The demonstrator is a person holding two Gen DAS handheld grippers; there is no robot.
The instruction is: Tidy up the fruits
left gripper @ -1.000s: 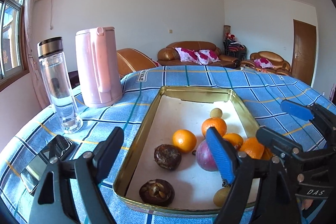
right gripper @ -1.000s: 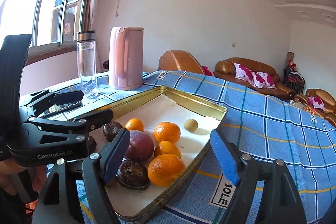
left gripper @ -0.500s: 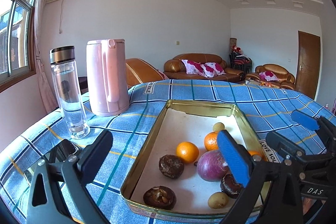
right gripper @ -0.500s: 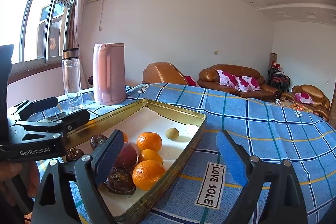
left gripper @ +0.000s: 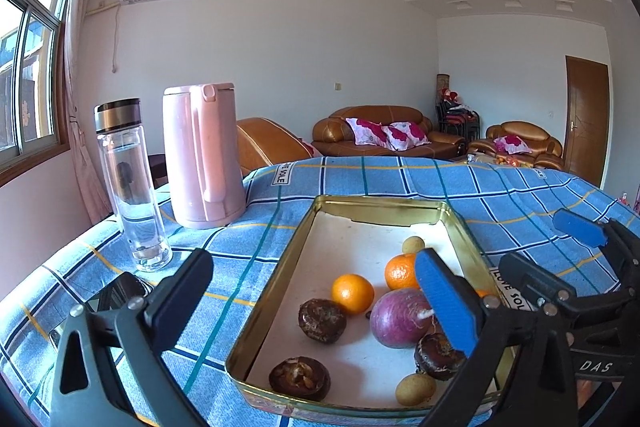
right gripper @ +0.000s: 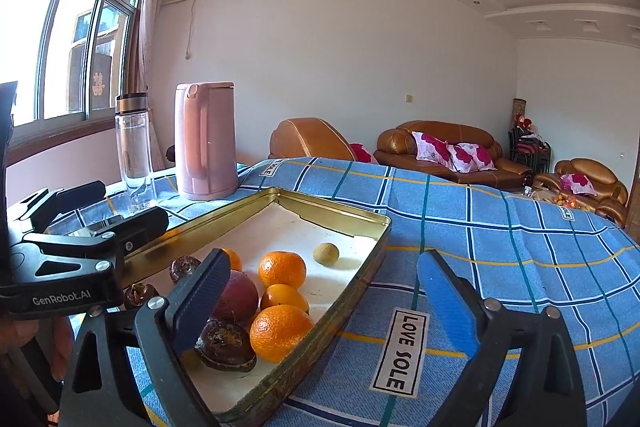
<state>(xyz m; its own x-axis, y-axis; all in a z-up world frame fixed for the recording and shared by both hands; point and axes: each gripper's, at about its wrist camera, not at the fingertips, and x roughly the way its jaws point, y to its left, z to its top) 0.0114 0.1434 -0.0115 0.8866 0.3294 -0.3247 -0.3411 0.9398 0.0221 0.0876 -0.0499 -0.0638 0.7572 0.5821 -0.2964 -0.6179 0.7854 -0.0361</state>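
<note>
Blue plaid tablecloth (left gripper: 400, 183), gold tray (left gripper: 260, 327), orange tangerines (left gripper: 352, 293), pink kettle (left gripper: 202, 155)

phone (left gripper: 120, 297) half hidden behind finger, orange (left gripper: 482, 293) mostly hidden behind blue pad

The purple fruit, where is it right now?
In the left wrist view the purple fruit lies inside the gold tray, toward its near right side, between an orange and a dark brown fruit.

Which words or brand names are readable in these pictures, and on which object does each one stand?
"LOVE SOLE": label on the blue checked tablecloth.
"GenRobot.AI": body of the left tool.
"DAS": body of the right tool.
Other tablecloth labels: too small to read.
</note>
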